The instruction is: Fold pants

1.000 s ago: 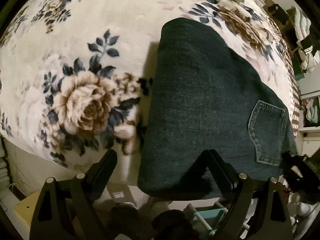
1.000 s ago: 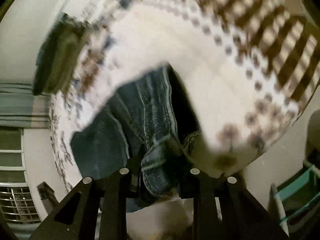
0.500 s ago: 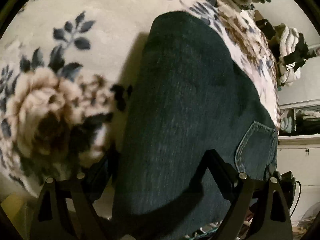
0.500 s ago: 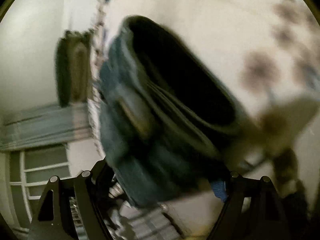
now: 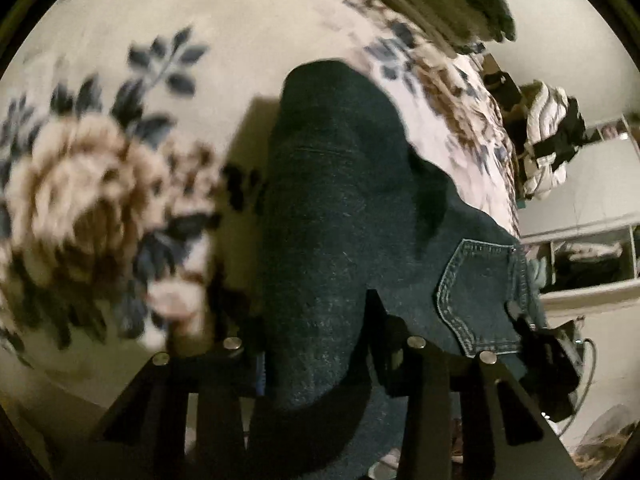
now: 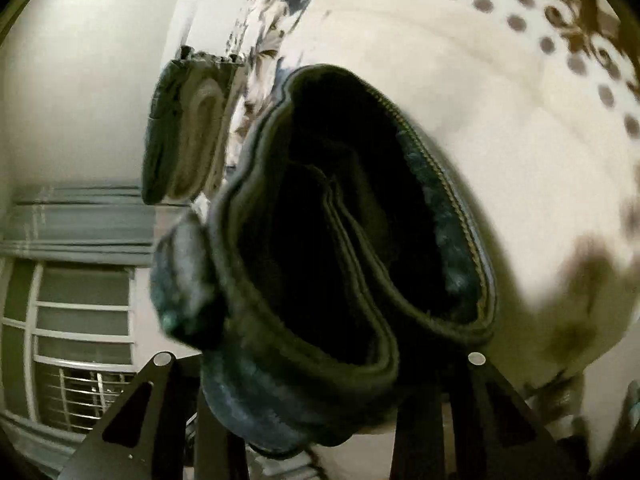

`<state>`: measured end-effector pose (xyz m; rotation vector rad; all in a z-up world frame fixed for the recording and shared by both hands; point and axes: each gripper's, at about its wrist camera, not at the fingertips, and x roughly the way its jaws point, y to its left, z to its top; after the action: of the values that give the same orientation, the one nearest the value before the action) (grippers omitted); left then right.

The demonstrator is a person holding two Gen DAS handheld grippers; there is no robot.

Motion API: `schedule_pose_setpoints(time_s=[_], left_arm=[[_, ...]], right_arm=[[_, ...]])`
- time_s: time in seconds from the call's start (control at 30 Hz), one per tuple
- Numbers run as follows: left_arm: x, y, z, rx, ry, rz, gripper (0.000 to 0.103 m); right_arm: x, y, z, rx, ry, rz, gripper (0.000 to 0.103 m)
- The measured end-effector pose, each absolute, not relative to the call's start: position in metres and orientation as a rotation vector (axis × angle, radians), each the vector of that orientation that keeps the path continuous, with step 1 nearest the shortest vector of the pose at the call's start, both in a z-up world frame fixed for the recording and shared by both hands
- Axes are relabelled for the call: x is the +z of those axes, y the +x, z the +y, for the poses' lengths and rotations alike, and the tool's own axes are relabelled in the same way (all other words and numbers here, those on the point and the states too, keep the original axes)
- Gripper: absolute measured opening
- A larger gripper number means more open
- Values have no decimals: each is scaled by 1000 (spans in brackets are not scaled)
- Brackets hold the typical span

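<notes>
Here the folded jeans (image 5: 332, 208) bulge between each closing tool (image 5: 320, 344) (image 6: 316, 400), seemingly pinched.

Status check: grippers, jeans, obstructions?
Left gripper and right gripper closing, denim between jaws. Folded dark blue jeans on floral blanket. Nothing obstructing.

One pair of jeans (image 5: 332, 216) lies on one floral blanket (image 5: 120, 80), reaching over its near edge. One back pocket (image 5: 480, 296) shows on the denim, near the blanket's right edge. One waist opening (image 6: 352, 220) gapes in the right view, with one zipper (image 6: 436, 168) along its rim. Two grippers appear, the left (image 5: 320, 344) and the right (image 6: 320, 396), each with two fingers. One folded towel (image 6: 184, 132) sits at the blanket's far edge.
</notes>
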<state>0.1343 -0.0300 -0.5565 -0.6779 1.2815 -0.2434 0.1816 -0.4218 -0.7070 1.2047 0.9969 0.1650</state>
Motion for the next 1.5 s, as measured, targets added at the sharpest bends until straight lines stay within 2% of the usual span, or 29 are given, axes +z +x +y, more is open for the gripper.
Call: schedule_pose_setpoints(time_s=[0.03, 0.17, 0.3, 0.33, 0.37, 0.47, 0.57, 0.83, 1.13, 1.3, 1.37, 1.5], left_arm=[[-561, 136, -28, -241, -710, 1279, 45], [-573, 140, -18, -260, -867, 1262, 55], [-567, 142, -25, -265, -811, 1247, 55], [-564, 143, -28, -258, -788, 1239, 54], [-561, 142, -30, -249, -766, 1230, 47], [-548, 140, -33, -238, -756, 1204, 29], [-520, 139, -36, -246, -720, 1170, 23], [-435, 147, -28, -272, -747, 1125, 21], [-297, 195, -30, -306, -700, 1047, 21], [-241, 247, -22, -322, -716, 975, 21], [-229, 272, -18, -331, -715, 957, 21], [-212, 352, -5, -357, -714, 932, 21]], right_arm=[[-715, 185, -424, 165, 1219, 1017, 39], [-744, 186, -438, 178, 1317, 1082, 63], [-749, 198, -434, 187, 1319, 1072, 69], [-748, 202, -433, 181, 1307, 1065, 69], [-747, 206, -431, 169, 1292, 1059, 61], [-744, 210, -429, 128, 1298, 1044, 46], [-725, 207, -425, 113, 1287, 1041, 38], [-651, 228, -426, 127, 1301, 1028, 36], [-505, 304, -424, 220, 1223, 1001, 36], [-435, 365, -423, 255, 1177, 950, 36], [-417, 371, -423, 266, 1168, 927, 36], [-388, 442, -416, 266, 1162, 883, 36]])
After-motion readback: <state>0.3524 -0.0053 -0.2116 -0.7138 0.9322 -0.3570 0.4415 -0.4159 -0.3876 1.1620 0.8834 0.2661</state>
